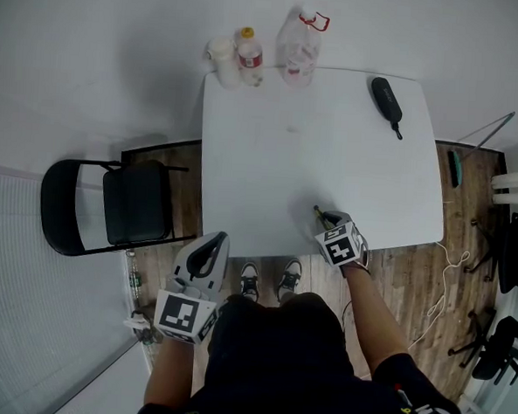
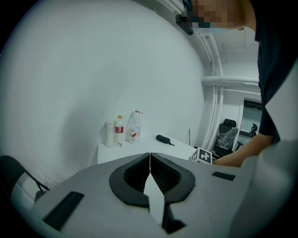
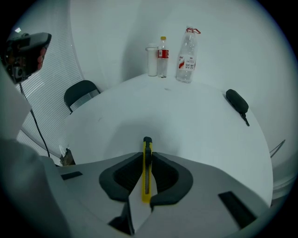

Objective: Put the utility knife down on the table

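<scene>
A yellow utility knife (image 3: 146,169) with a black slider is clamped between the jaws of my right gripper (image 3: 147,158), its tip pointing out over the white table (image 3: 186,121). In the head view the right gripper (image 1: 330,222) hovers over the table's near edge, with the knife (image 1: 319,214) sticking out ahead of it. My left gripper (image 1: 208,253) hangs off the table's near left corner, above the floor. In the left gripper view its jaws (image 2: 150,160) are pressed together with nothing between them.
Two bottles (image 1: 249,56) (image 1: 299,45) and a white cup (image 1: 222,61) stand at the table's far edge. A black pouch (image 1: 386,99) lies at the far right. A black folding chair (image 1: 110,206) stands left of the table. My shoes (image 1: 269,278) show below the near edge.
</scene>
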`<state>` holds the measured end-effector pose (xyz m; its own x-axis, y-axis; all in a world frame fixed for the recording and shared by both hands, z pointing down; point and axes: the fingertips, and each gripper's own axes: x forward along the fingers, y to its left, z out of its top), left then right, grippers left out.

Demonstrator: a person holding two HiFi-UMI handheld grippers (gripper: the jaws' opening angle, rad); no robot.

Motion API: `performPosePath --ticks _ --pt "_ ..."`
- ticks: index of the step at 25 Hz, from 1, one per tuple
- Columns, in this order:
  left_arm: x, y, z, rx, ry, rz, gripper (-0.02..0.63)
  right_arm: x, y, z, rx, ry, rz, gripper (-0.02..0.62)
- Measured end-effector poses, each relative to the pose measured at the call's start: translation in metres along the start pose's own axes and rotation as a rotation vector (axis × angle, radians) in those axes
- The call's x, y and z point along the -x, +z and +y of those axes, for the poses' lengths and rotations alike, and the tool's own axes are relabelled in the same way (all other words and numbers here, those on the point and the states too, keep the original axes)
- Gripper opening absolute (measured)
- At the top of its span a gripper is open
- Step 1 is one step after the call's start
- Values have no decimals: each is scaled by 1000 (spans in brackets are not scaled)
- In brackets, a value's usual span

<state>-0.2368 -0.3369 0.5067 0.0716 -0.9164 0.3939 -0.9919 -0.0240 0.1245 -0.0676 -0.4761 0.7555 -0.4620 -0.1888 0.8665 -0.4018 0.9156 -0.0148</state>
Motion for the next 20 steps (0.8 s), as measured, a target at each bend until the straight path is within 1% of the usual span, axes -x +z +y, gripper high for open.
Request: performPosePath --ticks 3,5,6,8,11,14,16,18,20 --pt "3 1 1 -2 -2 -1 23 -1 -1 1 -13 -2 0 66" --pt "6 -1 1 0 -6 0 23 1 2 2 -34 2 -6 84" --pt "8 -2 1 2 -9 1 23 5 5 2 -44 -5 -17 95" --pt "13 -2 0 2 -17 1 23 20 15 -1 -64 -36 -65 97" --pt "20 3 1 -6 -34 -15 23 56 37 -5 -103 -85 -186 94" --pt "25 13 -3 -14 -63 -44 23 100 55 -5 -140 -122 -295 57" --pt "30 20 -9 -18 -88 -61 23 132 64 -3 -166 -138 -369 43" --pt "32 28 -15 -29 -118 -81 23 165 78 0 -186 -147 -466 35" --pt "34 37 -21 -42 -147 -101 23 199 92 8 -179 -149 -570 29"
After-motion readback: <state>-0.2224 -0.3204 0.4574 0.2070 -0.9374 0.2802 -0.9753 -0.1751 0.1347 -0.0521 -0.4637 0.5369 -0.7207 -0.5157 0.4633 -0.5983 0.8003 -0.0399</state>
